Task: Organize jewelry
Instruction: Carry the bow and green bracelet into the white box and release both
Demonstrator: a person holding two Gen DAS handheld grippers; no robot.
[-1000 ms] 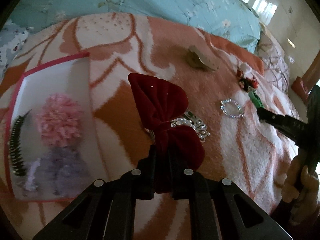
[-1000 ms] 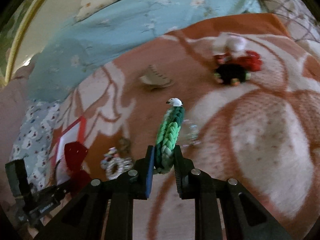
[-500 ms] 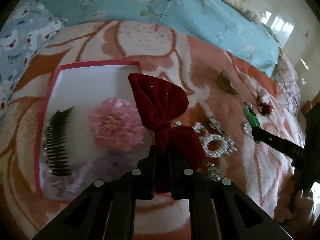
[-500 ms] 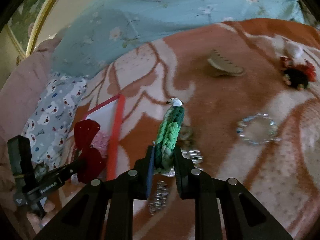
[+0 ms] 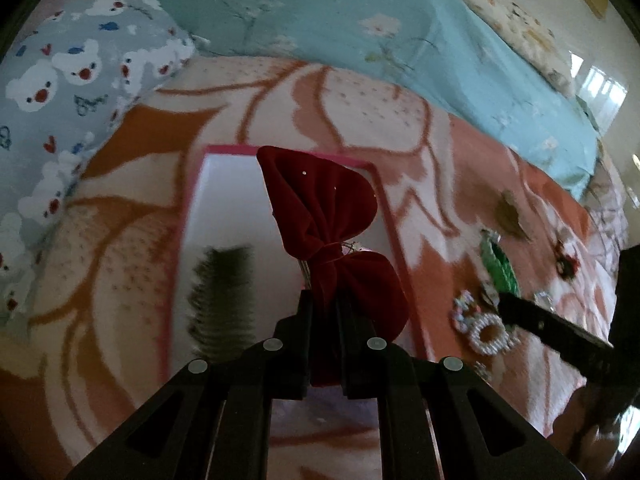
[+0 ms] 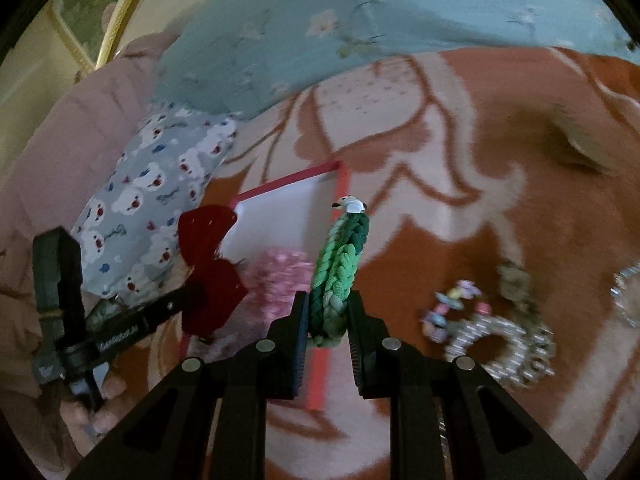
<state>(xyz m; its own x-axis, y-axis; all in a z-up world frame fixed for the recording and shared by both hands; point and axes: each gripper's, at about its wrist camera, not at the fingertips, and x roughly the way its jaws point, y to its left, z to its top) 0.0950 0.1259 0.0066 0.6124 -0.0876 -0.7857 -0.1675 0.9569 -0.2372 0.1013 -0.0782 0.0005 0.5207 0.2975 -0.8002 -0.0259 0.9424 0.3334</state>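
Two grippers are each clamped on a piece of jewelry above a bed. The left gripper (image 5: 323,312) pinches a red bow (image 5: 328,224) by its lower lobe, so the bow stands upright between the fingers, over the tray (image 5: 196,200). From the right wrist view the same bow (image 6: 210,256) hangs at the tray's left side, with the left gripper (image 6: 188,300) reaching in from the lower left.

The right gripper (image 6: 327,320) is closed on a green braid (image 6: 340,272) that rises upright from its fingers, topped by a small white charm (image 6: 349,204). The braid sits in front of the tray's right rim (image 6: 342,178). In the left wrist view the braid (image 5: 498,264) shows at the tip of the right gripper (image 5: 504,300), to the right of the tray.

The tray is white with a pink-red rim and lies on an orange and white blanket (image 5: 360,112). Inside it lie a dark green comb (image 5: 222,296) and a pink pompom (image 6: 276,280).

On the blanket right of the tray lie a pearl ring (image 6: 500,344), a pastel bead bracelet (image 6: 452,308) just beside it, and farther back a tan hair claw (image 6: 580,144). A small red and black piece (image 5: 566,260) lies well to the right. A bear-print pillow (image 5: 60,80) rests left of the tray, and a teal floral cover (image 5: 360,20) lies behind the blanket.
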